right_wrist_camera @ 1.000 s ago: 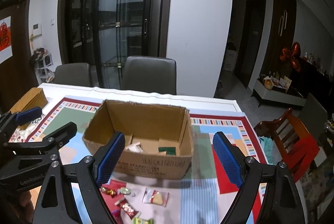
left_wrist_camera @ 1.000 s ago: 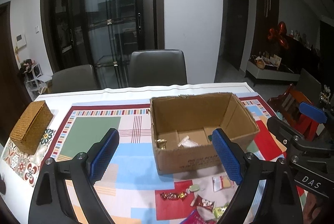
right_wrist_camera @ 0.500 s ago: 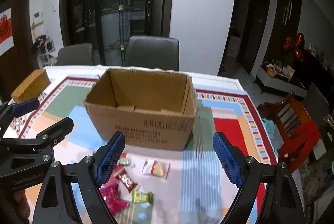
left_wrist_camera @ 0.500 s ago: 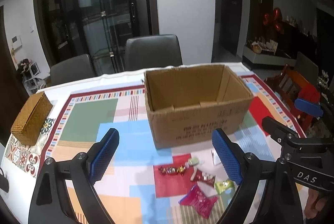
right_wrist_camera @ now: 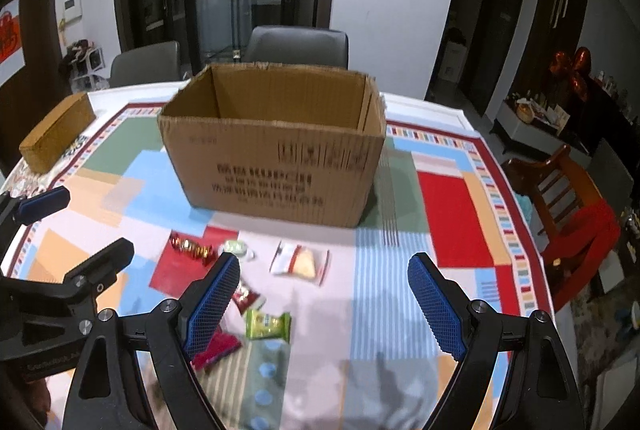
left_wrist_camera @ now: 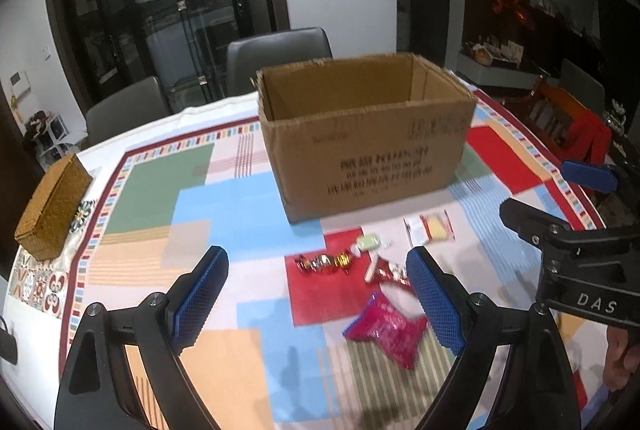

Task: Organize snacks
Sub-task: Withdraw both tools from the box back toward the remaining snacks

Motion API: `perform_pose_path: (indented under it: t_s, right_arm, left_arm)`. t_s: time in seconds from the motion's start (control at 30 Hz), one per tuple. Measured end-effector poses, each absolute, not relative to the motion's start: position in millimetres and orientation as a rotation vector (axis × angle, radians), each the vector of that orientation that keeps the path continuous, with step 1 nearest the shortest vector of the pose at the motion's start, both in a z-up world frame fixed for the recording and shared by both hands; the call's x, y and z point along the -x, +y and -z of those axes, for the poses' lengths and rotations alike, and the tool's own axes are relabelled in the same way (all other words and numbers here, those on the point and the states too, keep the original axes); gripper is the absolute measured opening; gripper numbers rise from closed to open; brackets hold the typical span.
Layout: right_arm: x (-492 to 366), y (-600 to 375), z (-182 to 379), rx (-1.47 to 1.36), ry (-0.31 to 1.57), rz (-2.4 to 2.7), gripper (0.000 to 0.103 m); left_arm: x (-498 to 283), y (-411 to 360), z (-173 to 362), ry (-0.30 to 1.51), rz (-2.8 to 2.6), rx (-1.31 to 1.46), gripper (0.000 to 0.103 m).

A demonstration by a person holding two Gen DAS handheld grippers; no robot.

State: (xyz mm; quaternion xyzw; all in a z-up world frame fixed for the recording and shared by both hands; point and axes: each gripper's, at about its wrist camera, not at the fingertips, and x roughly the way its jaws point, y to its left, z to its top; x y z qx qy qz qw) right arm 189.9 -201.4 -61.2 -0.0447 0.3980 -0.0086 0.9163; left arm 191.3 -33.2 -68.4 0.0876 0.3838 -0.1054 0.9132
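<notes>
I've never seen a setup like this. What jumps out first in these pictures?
An open cardboard box stands mid-table on a bright patchwork tablecloth. In front of it lie loose snacks: a pink packet, a green one, a clear one. Two open grippers, left and right, frame the views, holding nothing.

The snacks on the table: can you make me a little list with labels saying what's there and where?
container: open brown cardboard box, upright on the patchwork tablecloth
in front of box: gold-and-red wrapped candies, clear packet with yellow snack, green wrapper, pink foil packet
left gripper: open, empty
right gripper: open, empty
</notes>
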Motion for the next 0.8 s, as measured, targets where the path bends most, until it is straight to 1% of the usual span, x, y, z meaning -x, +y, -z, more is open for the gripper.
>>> perform_pose_path:
  t_s: [0.5, 0.8]
  right_arm:
    - [-181, -197, 96, 0.088, 0.895, -0.008, 0.087]
    - [-190, -194, 128, 0.057, 0.995, -0.045, 0.087]
  left_arm:
    - [-166, -47, 113, 0.863, 0.303, -0.187, 0.091]
    - [-168, -54, 140, 0.907, 0.375, -0.155, 0.09]
